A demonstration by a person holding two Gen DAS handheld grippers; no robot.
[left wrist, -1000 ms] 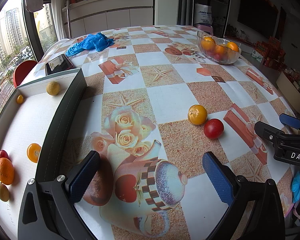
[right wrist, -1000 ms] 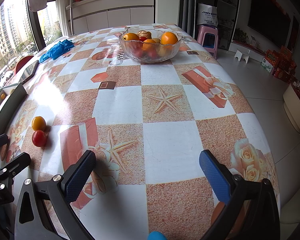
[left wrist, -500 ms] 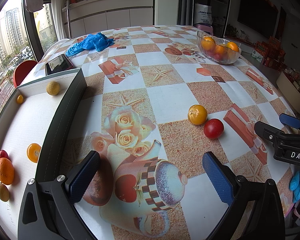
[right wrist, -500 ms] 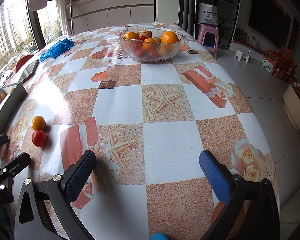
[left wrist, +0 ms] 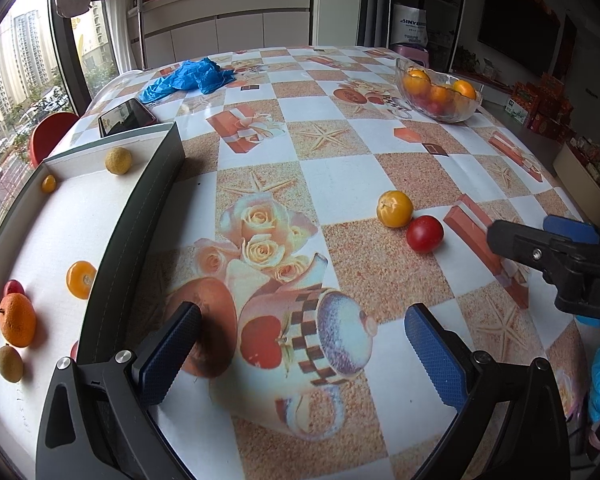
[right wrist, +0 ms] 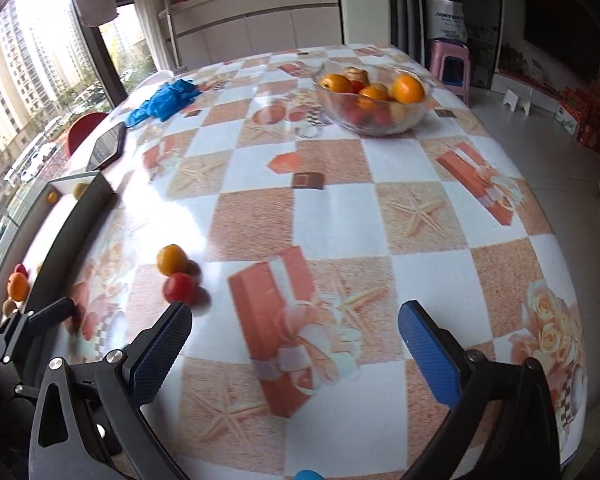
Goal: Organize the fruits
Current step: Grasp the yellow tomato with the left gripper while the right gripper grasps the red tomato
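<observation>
While both of my claws hover low over the bench, my left claw [left wrist: 300, 344] is spread wide with nothing between its blue pads, and my right claw [right wrist: 296, 344] is spread just as wide and equally unloaded. Straight ahead of the left claw lie 2 loose fruits, a yellow-orange fruit [left wrist: 394, 208] and a red tomato [left wrist: 425, 233], touching each other; both are round, so neither has a long axis I can name, though the yellow one shows its pale stem scar turned up and toward me. From the right wrist view that pair sits just beyond my left-hand pad. To my left stands a shallow tray [left wrist: 140, 216] with dark walls and a white floor, its long side running away from me; in it I count 6 clear fruits, among them an orange [left wrist: 17, 320], a small orange fruit [left wrist: 81, 279] against the near wall and a yellowish fruit [left wrist: 118, 161] at the far end, plus a red sliver I cannot identify. Far to the right is 1 glass bowl [right wrist: 374, 120] heaped with oranges and red fruit. A checked tablecloth [left wrist: 340, 168] with roses, starfish and gift boxes covers the bench; a blue plastic heap [left wrist: 188, 78] and a phone [left wrist: 126, 116] lie at its far left. Beyond are white cabinets [left wrist: 228, 32] and a window onto tower blocks.
</observation>
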